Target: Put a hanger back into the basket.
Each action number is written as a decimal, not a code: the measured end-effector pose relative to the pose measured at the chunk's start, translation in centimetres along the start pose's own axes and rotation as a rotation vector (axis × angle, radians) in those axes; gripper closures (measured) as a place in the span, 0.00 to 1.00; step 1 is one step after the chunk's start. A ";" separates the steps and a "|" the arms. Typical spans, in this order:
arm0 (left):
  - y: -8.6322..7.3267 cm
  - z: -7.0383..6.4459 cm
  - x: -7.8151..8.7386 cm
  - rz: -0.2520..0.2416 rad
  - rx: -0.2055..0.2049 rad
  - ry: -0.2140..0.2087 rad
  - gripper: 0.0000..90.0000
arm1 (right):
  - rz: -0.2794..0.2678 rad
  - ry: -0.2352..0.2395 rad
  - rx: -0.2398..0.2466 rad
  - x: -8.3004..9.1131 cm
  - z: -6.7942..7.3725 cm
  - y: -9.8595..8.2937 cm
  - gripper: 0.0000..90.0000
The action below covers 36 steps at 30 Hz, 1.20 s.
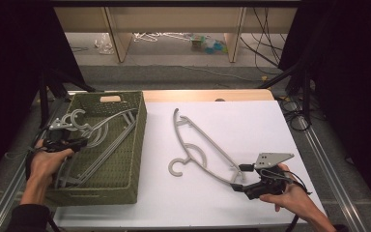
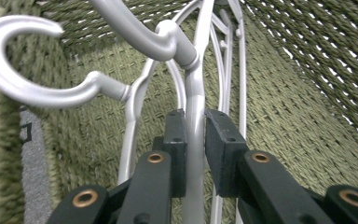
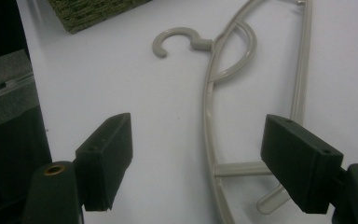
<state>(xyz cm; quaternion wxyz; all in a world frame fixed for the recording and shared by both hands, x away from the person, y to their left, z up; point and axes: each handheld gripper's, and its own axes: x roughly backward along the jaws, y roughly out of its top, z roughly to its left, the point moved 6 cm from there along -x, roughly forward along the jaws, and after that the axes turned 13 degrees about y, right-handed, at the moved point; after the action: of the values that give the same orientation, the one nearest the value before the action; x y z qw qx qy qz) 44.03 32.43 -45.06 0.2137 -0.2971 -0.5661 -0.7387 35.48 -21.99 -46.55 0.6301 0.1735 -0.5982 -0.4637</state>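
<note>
A grey plastic hanger (image 1: 200, 150) lies flat on the white table top (image 1: 256, 121), hook toward me. My right gripper (image 1: 239, 177) sits at its near right end, wide open; in the right gripper view the hanger (image 3: 209, 112) runs between the spread jaws of that gripper (image 3: 198, 154), untouched. At the left, grey hangers (image 1: 101, 140) lie in a green woven basket (image 1: 140, 140). My left gripper (image 1: 79, 142) is shut on one hanger (image 2: 195, 102) just below its hook, over the basket's left side. A second hook (image 2: 23, 70) curves beside it.
The basket's woven wall (image 2: 307, 93) rises close on the right of the left gripper. Beyond the table's far edge are a wooden shelf frame (image 1: 121, 38), loose cables (image 1: 265, 43) and clutter on the floor. Black stands flank both sides.
</note>
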 end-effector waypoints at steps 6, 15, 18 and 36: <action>-0.6 0.2 0.0 0.037 0.018 0.005 0.83 | 0.007 0.007 -0.001 -0.1 0.1 0.0 0.28; -0.4 1.1 1.6 0.000 0.113 0.064 0.71 | 0.001 0.004 -0.001 -0.2 0.0 0.0 0.28; 0.8 -0.1 3.5 -0.105 0.168 0.045 0.63 | 0.002 0.003 0.000 -0.2 0.0 0.0 0.28; 1.1 -10.9 10.2 -0.311 0.104 -0.167 0.39 | 0.002 -0.006 -0.007 -0.4 -0.1 -0.1 0.27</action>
<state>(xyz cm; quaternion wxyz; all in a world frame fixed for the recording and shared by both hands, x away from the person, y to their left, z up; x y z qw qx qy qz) 35.14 21.85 -39.36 0.0643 -0.2548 -0.6585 -0.7052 35.58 -21.75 -46.85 0.6292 0.1693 -0.5986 -0.4659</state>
